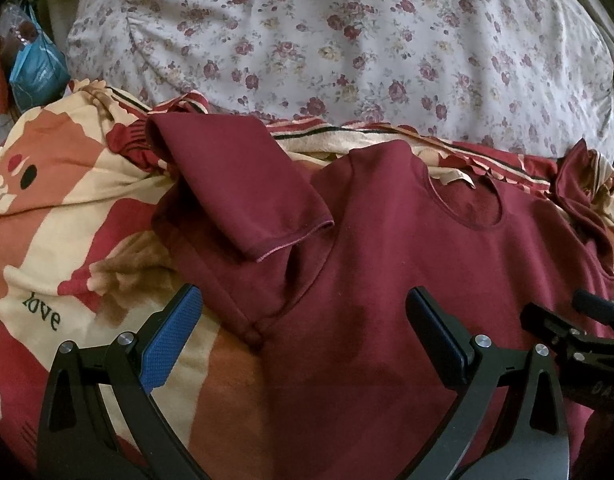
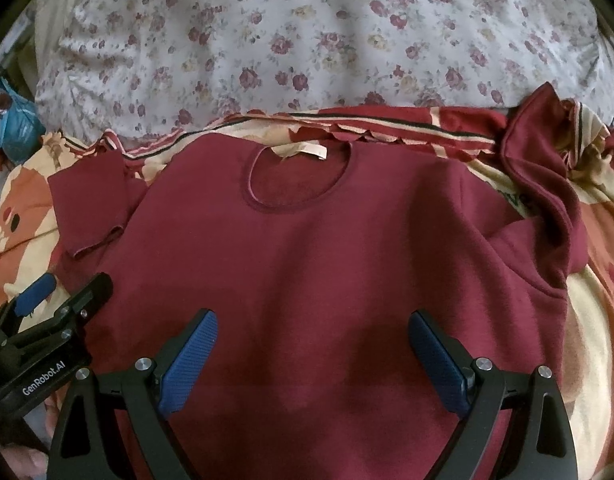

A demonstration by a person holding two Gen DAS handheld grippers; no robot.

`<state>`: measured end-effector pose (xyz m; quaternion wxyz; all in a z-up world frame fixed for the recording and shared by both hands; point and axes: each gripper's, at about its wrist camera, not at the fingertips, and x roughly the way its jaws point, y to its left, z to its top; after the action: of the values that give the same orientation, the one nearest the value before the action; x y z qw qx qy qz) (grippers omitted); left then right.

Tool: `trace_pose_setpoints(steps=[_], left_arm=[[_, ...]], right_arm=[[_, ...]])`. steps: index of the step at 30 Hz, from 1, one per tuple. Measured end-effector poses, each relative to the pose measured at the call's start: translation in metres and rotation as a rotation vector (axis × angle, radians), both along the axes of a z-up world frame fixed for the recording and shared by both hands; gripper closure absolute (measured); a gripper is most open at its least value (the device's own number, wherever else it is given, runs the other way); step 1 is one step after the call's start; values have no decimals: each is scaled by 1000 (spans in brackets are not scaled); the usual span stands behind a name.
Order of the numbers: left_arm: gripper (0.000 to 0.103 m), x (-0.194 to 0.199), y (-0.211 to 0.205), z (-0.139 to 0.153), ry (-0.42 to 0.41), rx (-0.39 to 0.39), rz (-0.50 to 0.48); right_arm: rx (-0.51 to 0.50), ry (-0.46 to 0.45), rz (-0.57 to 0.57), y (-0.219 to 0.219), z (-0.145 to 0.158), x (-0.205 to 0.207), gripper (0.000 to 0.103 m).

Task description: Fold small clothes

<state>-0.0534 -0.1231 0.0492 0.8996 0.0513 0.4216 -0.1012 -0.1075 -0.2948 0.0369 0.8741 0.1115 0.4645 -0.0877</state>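
Dim, soft indoor light; fisheye edges warped, dark corners, mild blur.

- Maroon sweatshirt [image 2: 307,264]: matt, soft knit cloth.
- Patterned blanket [image 1: 67,208]: smooth printed cloth.
- Floral sheet [image 2: 307,40], far side: thin, creased cloth.
- Left gripper [image 1: 303,336] and right gripper [image 2: 313,356]: matt black arms, ribbed blue pads [image 2: 187,364], shiny metal bolts.

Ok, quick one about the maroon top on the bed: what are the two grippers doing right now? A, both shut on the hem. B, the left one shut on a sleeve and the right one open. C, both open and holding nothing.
C: the left gripper and the right gripper both stand wide open above the maroon top, with only flat cloth between their pads.
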Motion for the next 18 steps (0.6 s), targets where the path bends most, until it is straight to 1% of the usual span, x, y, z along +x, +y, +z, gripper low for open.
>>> trace_pose_setpoints(steps=[13, 18], left_arm=[[1, 3, 4, -1, 6, -10, 17], [1, 5, 11, 1, 5, -22, 33]], right_arm=[[-4, 18, 14, 2, -3, 4, 8], [2, 18, 27, 5, -4, 7, 8]])
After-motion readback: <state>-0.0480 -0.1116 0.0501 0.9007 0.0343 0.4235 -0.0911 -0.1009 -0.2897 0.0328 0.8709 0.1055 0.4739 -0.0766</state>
